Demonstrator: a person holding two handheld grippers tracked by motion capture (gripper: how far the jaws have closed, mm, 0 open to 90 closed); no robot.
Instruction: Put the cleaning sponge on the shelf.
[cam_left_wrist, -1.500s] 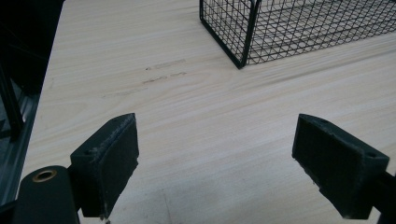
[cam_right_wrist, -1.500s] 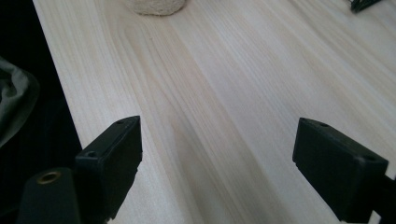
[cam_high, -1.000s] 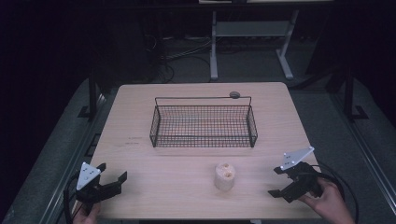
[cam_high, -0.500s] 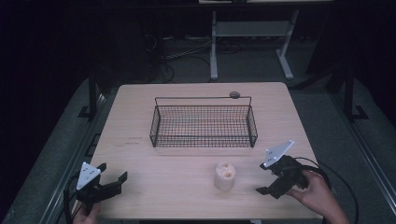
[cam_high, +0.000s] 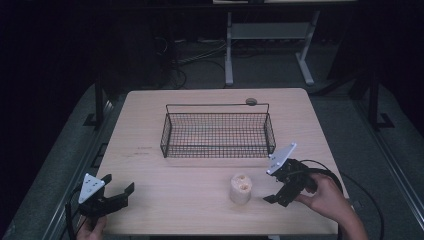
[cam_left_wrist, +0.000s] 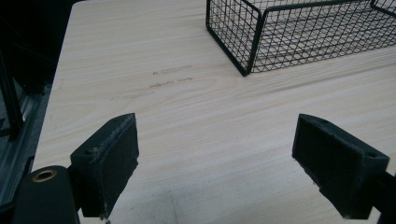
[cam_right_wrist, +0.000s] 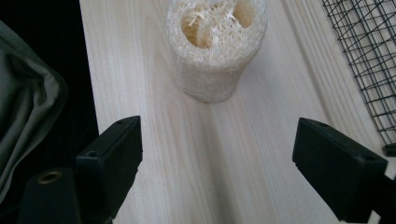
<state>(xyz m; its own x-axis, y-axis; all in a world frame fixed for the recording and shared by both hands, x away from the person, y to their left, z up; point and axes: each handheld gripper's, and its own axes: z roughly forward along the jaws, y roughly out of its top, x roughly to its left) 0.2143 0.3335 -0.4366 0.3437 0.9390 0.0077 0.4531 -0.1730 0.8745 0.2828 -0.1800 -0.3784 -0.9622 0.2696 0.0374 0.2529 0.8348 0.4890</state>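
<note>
The loofah piece (cam_right_wrist: 215, 49) is looking fibrous and rough, the table (cam_right_wrist: 261, 154) showing smooth pale wood, the basket (cam_left_wrist: 299, 32) black wire.

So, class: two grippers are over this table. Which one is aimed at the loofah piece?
The right gripper: its open jaws face the loofah piece standing just ahead of it. The left gripper, also open, has bare table before it, off toward the wire basket.

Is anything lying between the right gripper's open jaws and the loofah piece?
Nothing: the right gripper view shows bare tabletop between the right gripper and the loofah piece.
</note>
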